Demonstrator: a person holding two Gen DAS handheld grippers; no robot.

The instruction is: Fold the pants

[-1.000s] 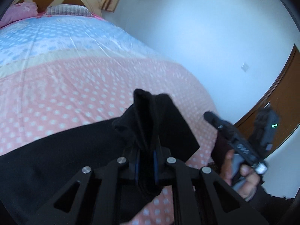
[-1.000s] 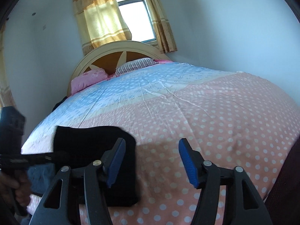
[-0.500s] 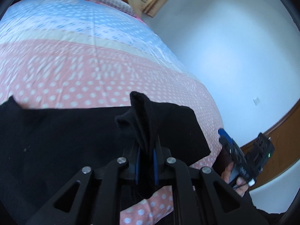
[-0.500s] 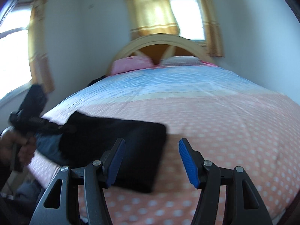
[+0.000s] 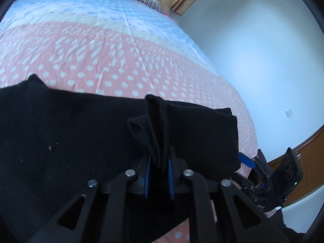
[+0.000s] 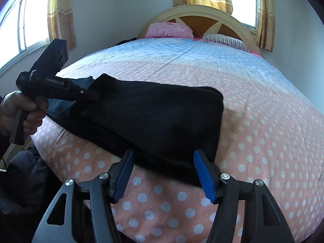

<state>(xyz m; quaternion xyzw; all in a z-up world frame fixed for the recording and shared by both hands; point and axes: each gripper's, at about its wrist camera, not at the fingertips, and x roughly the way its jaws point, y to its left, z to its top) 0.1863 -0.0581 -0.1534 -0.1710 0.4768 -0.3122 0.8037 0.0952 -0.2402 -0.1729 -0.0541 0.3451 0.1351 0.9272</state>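
Pants (image 6: 154, 117) lie folded on the bed (image 6: 253, 105), near its foot edge; my left gripper (image 5: 159, 174) pinches a bunched edge, my right gripper (image 6: 164, 174) gapes empty at the near hem. Soft, limp cloth, likely to sag; I'd grip corners

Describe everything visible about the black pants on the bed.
The black pants look like thick, matte, soft fabric, folded over into a layered slab lying across the pink polka-dot bedspread near the bed's foot. The left gripper is shut on a bunched fold at one end; the open right gripper straddles the near edge at the other.
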